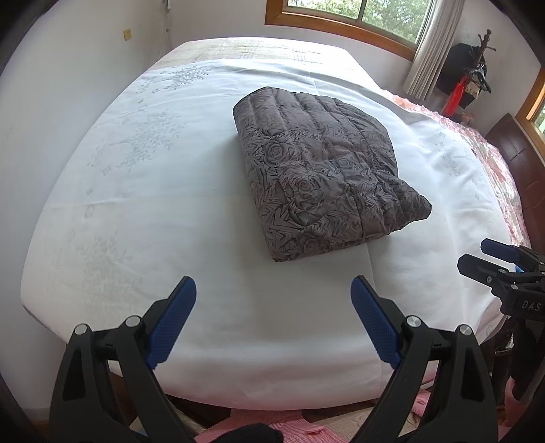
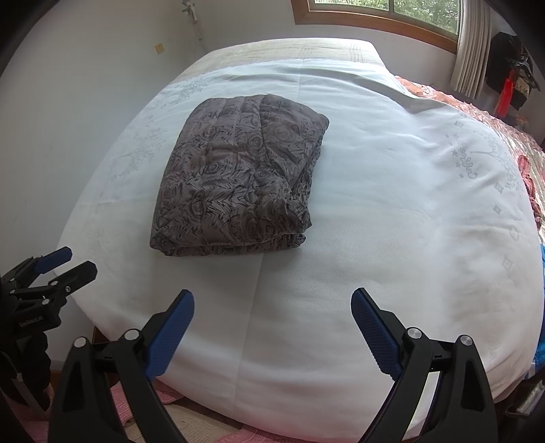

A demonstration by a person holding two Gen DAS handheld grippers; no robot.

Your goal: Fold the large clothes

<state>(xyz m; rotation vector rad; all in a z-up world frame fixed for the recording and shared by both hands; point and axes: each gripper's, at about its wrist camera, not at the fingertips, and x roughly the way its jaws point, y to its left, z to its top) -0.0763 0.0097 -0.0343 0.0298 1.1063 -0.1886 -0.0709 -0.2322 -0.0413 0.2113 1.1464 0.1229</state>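
jacket [image 1: 320, 170]: folded into a compact bundle, mid-bed [image 1: 170, 221] | left claw [image 1: 272, 320]: spread, empty | right claw [image 2: 272, 330]: spread, empty | progress: folding looks finished; nothing obvious left

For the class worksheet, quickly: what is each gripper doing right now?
Left gripper: open, holding nothing, short of the folded grey rose-patterned quilted garment.
Right gripper: open, holding nothing.

Folded garment [image 1: 323, 173] sits mid-frame on the bed [image 1: 170, 204], window [image 1: 357, 13] behind at upper right, both grippers low in frame.
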